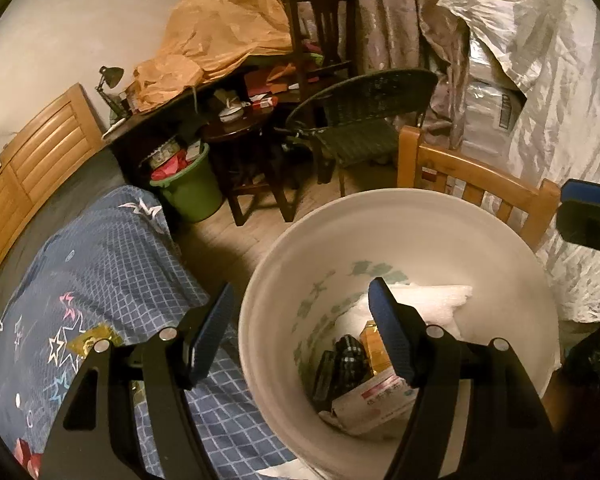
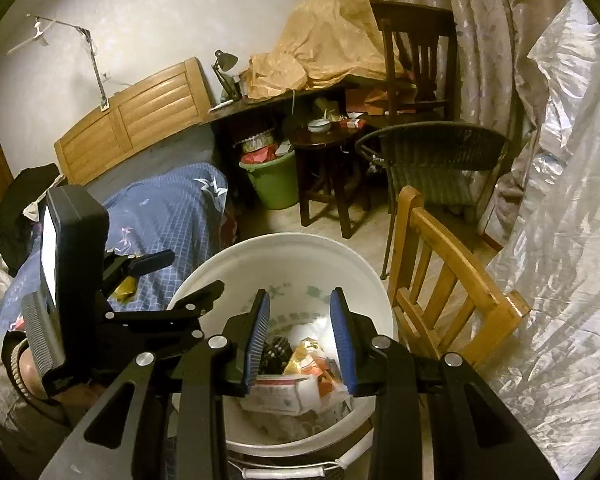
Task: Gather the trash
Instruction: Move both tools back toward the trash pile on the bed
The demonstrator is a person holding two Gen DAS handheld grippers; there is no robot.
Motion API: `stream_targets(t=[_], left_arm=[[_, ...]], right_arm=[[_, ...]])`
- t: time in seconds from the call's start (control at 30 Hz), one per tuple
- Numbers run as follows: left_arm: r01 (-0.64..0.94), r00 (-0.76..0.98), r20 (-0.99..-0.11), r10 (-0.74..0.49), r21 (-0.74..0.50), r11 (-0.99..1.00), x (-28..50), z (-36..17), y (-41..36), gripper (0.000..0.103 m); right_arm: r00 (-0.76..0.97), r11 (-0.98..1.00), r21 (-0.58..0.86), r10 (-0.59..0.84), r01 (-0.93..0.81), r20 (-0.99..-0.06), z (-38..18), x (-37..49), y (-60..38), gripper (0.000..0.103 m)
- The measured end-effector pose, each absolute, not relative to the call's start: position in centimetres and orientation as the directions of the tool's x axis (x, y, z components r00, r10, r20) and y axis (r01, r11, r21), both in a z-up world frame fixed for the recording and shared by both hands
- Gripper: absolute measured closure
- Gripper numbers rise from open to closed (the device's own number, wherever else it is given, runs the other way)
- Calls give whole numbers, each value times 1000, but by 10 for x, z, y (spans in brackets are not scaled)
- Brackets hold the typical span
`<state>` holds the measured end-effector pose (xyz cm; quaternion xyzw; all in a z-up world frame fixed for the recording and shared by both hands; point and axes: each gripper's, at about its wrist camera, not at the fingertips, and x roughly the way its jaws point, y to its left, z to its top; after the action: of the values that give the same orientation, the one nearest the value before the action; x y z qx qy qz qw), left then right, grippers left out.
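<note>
A white bucket (image 1: pixel 500 264) stands beside the bed and holds trash: a white-and-pink box (image 1: pixel 374 400), a yellow packet (image 1: pixel 374 344), dark wrappers and white paper. It also shows in the right wrist view (image 2: pixel 228 264). My left gripper (image 1: pixel 300 336) is open and empty, straddling the bucket's left rim. My right gripper (image 2: pixel 300 340) is open and empty above the bucket's trash (image 2: pixel 308 360). A gold wrapper (image 1: pixel 90 338) lies on the blue checked bedspread (image 1: pixel 112 256), left of my left gripper; it also shows in the right wrist view (image 2: pixel 125 289).
A light wooden chair (image 2: pixel 440 280) stands right of the bucket. A green bin (image 1: pixel 192 188) full of rubbish, a dark stool (image 1: pixel 244 132) and a wicker chair (image 1: pixel 364 116) stand farther back. Silver plastic sheeting (image 2: pixel 560 240) hangs on the right.
</note>
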<state>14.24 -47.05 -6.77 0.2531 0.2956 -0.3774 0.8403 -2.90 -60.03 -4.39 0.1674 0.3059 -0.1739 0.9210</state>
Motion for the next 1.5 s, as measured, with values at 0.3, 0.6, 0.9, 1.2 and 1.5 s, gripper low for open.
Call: stream_targets(t=[0.3,0.6,0.9,1.2,1.5], left_arm=[[701,625,-638,-450,206,683,152,-63,-439,34],[522,801,-457,-388,213,826,143,-37,-361,25],[374,874,-386,-295,146,916,138,-12,-248,20],[223,897,-403,-181,59,973,147,3,-124,19],[26,846,-529,-62,-75,997,180,-17,40,19]], right_arm=[[780,883,145,-304,446,-547,-40,-44,-577,70],[830,871,63,-439,487,-344,-33,-72,-521,69],[878,907,26,-398,420,-266,-41,-76,-446,62],[918,966,71,-211,248,-335,-56,-42,-357,47],[904,997,75,18,16,-426,-74,5,-246,45]])
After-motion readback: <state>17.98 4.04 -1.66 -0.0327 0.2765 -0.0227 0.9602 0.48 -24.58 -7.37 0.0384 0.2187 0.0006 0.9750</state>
